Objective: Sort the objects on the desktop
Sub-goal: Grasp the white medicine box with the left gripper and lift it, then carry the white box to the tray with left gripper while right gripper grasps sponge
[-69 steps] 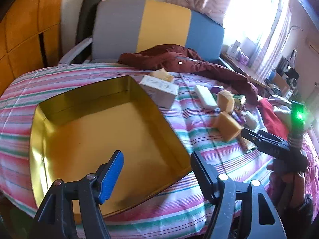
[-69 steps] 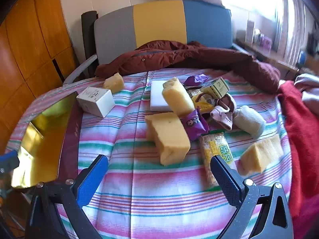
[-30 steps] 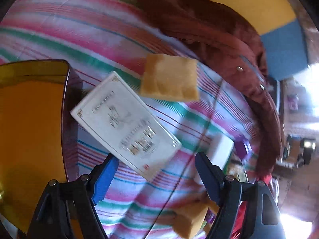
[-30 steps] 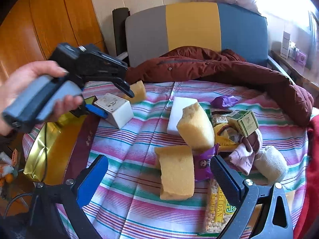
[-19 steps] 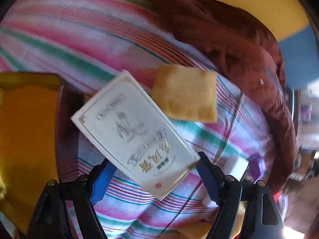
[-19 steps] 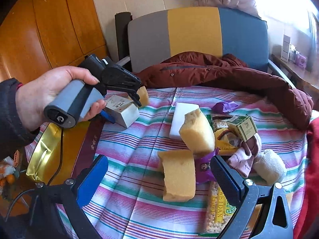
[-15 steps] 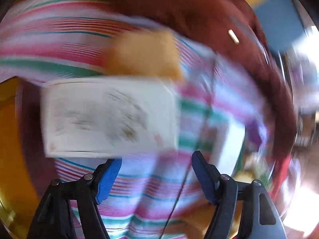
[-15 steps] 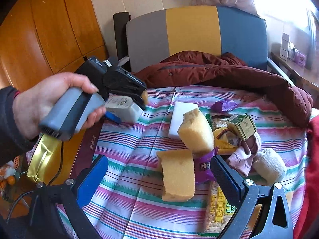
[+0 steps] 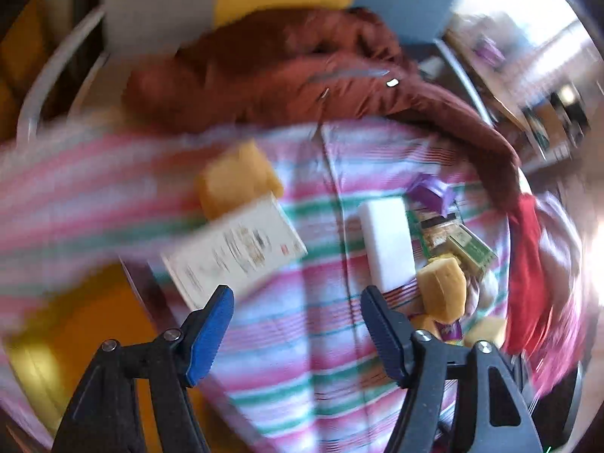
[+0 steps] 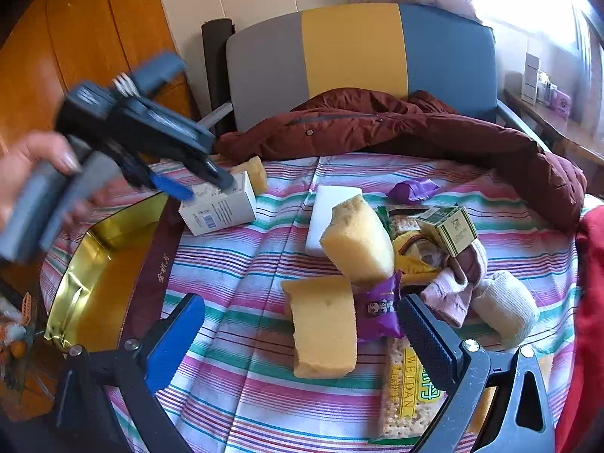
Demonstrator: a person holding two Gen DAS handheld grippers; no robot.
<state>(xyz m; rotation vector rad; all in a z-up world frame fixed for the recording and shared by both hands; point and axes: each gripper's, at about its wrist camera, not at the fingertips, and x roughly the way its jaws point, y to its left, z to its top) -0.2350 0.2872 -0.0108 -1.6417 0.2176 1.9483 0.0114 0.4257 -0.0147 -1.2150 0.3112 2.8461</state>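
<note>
Hovering | left gripper jaws wide, empty | white box just beyond them, apart

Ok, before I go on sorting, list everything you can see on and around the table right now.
gold tin: one, gold inside, table's left edge
white box: one, beside the tin
yellow sponges: three plain to see, one behind the box, two mid-table
white block: one, centre
purple wrappers: two, in the pile
green box: one, atop the pile
cracker pack: one, near edge
socks: pink and cream, right
maroon jacket: one, far edge
chair: grey, yellow, blue, behind
striped cloth: covers the table
left gripper: open, tips at the white box
right gripper: open, empty
hand: holds the left gripper
</note>
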